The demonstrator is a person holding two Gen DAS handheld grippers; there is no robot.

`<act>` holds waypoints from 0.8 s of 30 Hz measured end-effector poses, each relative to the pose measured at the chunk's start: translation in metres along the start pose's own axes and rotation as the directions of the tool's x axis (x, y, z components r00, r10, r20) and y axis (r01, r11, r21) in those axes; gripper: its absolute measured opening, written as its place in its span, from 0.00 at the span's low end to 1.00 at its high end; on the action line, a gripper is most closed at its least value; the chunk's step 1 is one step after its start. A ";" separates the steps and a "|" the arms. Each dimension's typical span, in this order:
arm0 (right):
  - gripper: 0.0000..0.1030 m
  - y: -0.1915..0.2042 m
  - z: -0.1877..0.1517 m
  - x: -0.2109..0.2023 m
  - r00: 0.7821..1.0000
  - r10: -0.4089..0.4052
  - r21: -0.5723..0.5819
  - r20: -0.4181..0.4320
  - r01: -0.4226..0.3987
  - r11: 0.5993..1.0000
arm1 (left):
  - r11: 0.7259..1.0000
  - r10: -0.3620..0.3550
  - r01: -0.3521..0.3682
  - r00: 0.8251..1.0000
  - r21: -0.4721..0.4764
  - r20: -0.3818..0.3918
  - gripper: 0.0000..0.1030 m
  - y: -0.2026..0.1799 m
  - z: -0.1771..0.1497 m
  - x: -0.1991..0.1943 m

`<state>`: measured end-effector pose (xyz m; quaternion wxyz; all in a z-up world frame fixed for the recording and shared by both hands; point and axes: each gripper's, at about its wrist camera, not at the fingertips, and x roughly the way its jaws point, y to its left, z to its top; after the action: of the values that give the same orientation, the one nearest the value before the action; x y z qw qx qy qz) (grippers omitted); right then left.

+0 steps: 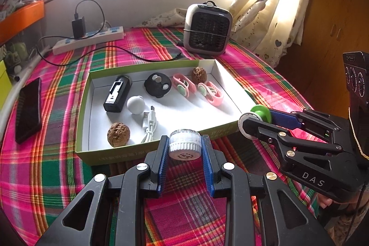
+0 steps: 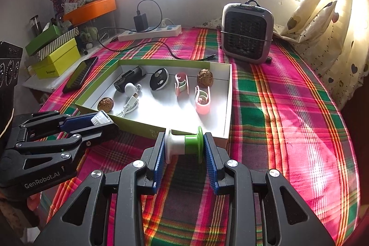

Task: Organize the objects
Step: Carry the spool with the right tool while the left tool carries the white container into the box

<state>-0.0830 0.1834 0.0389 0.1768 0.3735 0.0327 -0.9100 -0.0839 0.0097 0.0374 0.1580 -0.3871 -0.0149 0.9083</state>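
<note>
My left gripper [image 1: 184,146] is shut on a small clear jar with a white cap [image 1: 184,144], held just above the near wall of the open green box [image 1: 85,93]; the jar also shows in the right wrist view [image 2: 100,118]. My right gripper [image 2: 184,143] is shut on a white and green spool [image 2: 184,143], at the box's near right corner [image 2: 227,130]; the spool also shows in the left wrist view [image 1: 256,114]. The box holds two walnuts [image 1: 118,134], a black device [image 1: 117,93], a white ball [image 1: 136,105], a white cable [image 1: 150,123], a black disc [image 1: 158,84] and two pink clips [image 1: 184,84].
A black phone [image 1: 28,107] lies left of the box on the plaid cloth. A small heater [image 1: 207,31] stands behind the box. A power strip with a charger [image 1: 90,38] and its cable lie at the back. Stacked boxes [image 2: 57,54] stand at the far left.
</note>
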 end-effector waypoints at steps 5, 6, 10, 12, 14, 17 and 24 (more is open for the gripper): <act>0.32 -0.001 0.010 0.004 1.000 0.005 -0.011 0.009 -0.005 1.000 | 1.000 0.004 -0.004 1.000 -0.003 0.001 0.24 0.002 0.005 0.004; 0.32 0.000 0.012 0.005 1.000 0.006 -0.013 0.007 -0.006 1.000 | 1.000 0.002 -0.002 1.000 -0.006 0.001 0.24 0.003 0.005 0.004; 0.32 0.001 0.018 0.007 1.000 0.020 -0.019 0.009 -0.020 1.000 | 1.000 -0.006 0.007 1.000 -0.019 0.002 0.24 0.006 0.009 0.006; 0.32 0.002 0.021 0.009 1.000 0.022 -0.026 0.007 -0.022 0.999 | 1.000 -0.003 0.003 1.000 -0.020 0.005 0.24 0.007 0.012 0.008; 0.32 0.001 0.025 0.011 1.000 0.027 -0.026 0.007 -0.027 0.999 | 1.000 -0.004 0.004 1.000 -0.021 0.006 0.24 0.007 0.014 0.010; 0.32 -0.001 0.031 0.017 0.999 0.037 -0.022 0.005 -0.037 0.999 | 1.000 -0.005 0.005 1.000 -0.018 -0.003 0.24 0.007 0.017 0.015; 0.32 -0.012 0.042 0.039 0.996 0.084 0.008 -0.040 -0.084 0.996 | 1.000 -0.002 0.001 1.000 -0.018 -0.027 0.24 0.010 0.020 0.027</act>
<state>-0.1411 0.1746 0.0413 0.2132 0.3932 0.0177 -0.8942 -0.1187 0.0100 0.0311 0.1555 -0.4005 -0.0213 0.9027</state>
